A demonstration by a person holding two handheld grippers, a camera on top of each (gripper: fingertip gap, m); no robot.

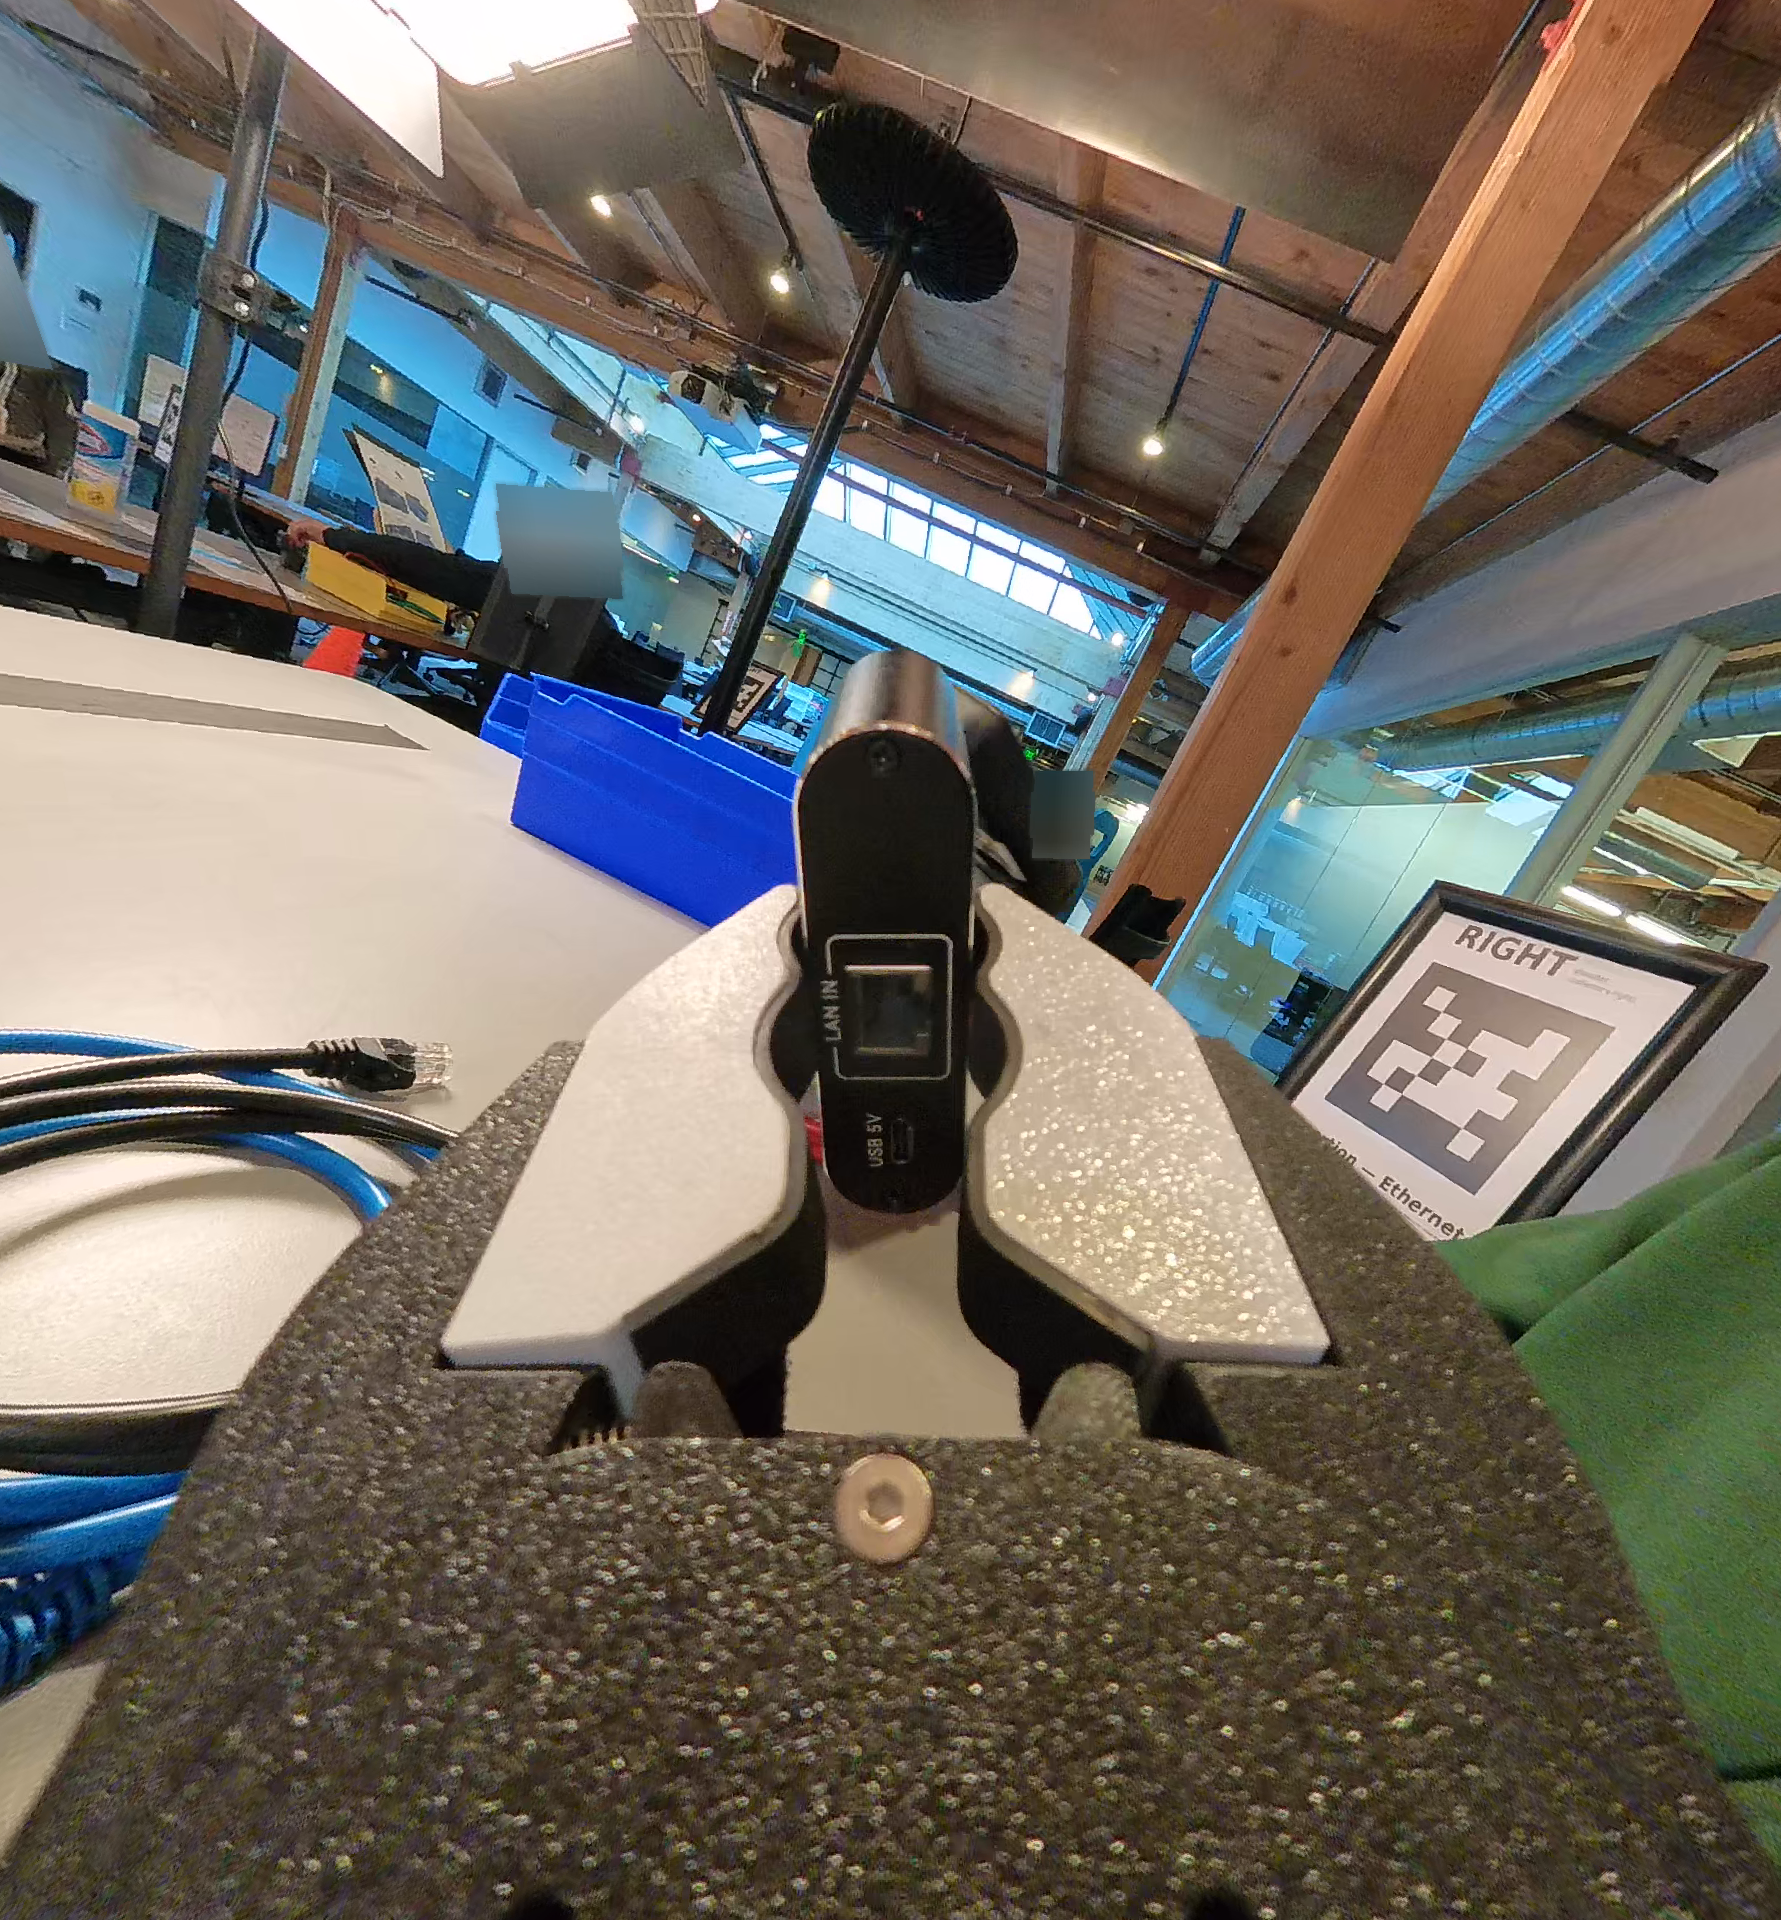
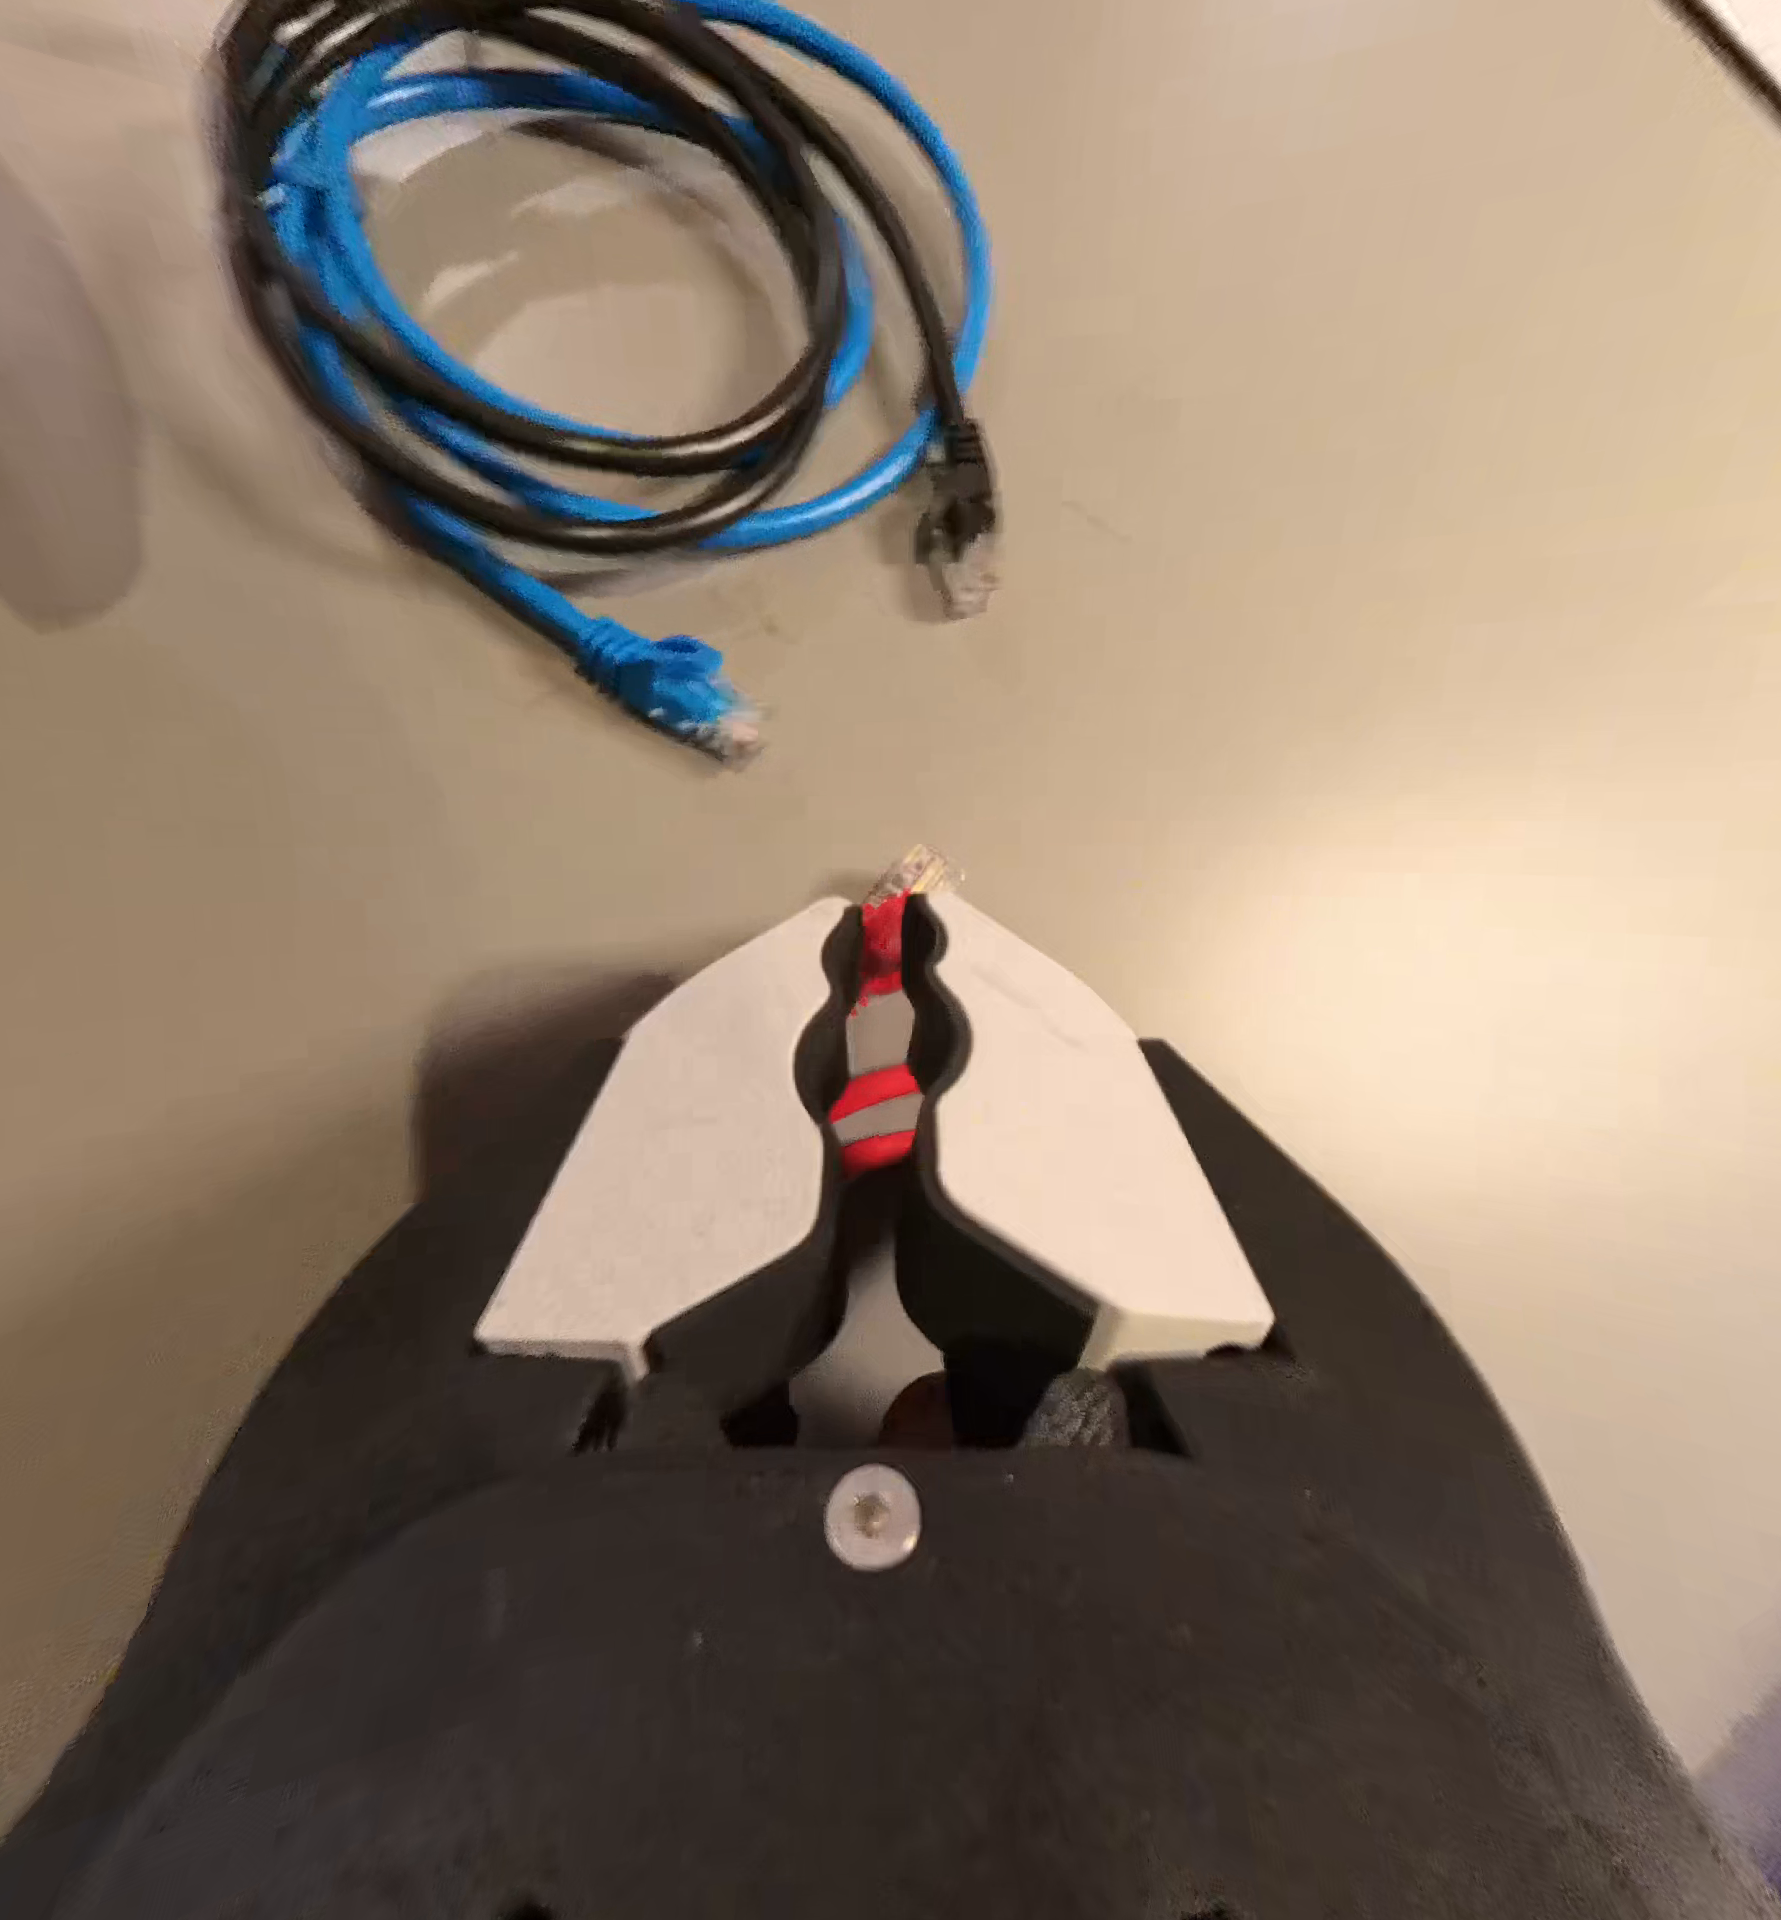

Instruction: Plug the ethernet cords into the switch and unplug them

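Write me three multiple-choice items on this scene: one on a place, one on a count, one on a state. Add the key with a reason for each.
1. What holds the black switch?
A. The left gripper
B. The blue bin
C. The bare table

2. How many cords lie loose on the table?
A. One
B. Two
C. Four

3. The right gripper is:
A. Open and empty
B. Shut on the red cord
C. Shut on the blue cord

Key: A, its fingers clamp the switch upright; B, one blue cord and one black cord lie coiled together; B, red boot sits between closed fingers, clear plug poking out.
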